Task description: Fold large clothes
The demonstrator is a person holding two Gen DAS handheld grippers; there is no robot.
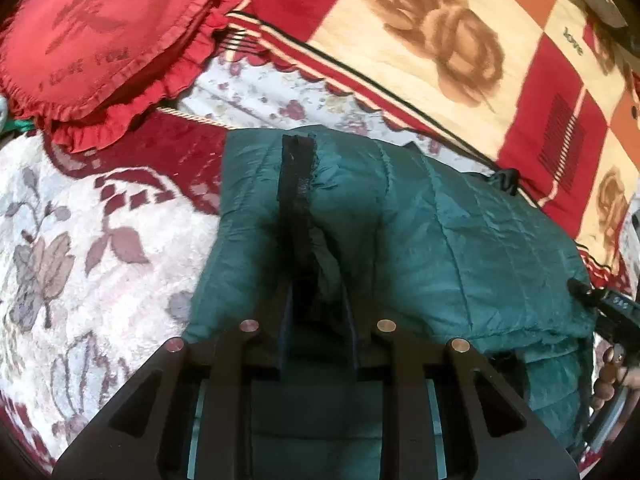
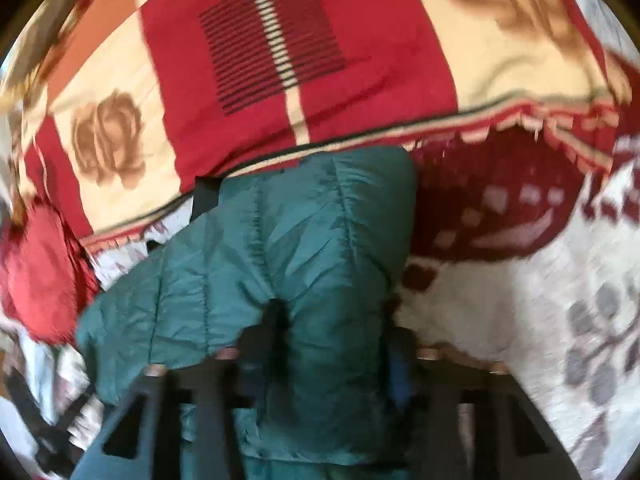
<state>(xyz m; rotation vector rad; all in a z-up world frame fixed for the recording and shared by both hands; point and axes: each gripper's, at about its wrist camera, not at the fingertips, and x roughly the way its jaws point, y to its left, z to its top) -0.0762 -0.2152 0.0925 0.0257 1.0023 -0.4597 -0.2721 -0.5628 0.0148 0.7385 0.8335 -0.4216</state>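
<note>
A dark green quilted jacket (image 1: 440, 232) lies folded on the bed, with a black strip (image 1: 296, 184) running down its near fold. My left gripper (image 1: 317, 304) is shut on that fold, green cloth and black strip bunched between its fingers. In the right wrist view the jacket (image 2: 280, 240) fills the middle. My right gripper (image 2: 336, 328) has a thick pinch of it between its fingers, and the left finger presses a crease into the cloth. Part of the right gripper and the hand (image 1: 612, 376) holding it show at the right edge of the left wrist view.
A red frilled cushion (image 1: 92, 40) lies at the far left. A red and cream checked blanket (image 1: 440, 40) with rose prints is bunched behind the jacket. The white and maroon floral bedspread (image 1: 80, 240) spreads to the left, and to the right in the right wrist view (image 2: 520, 320).
</note>
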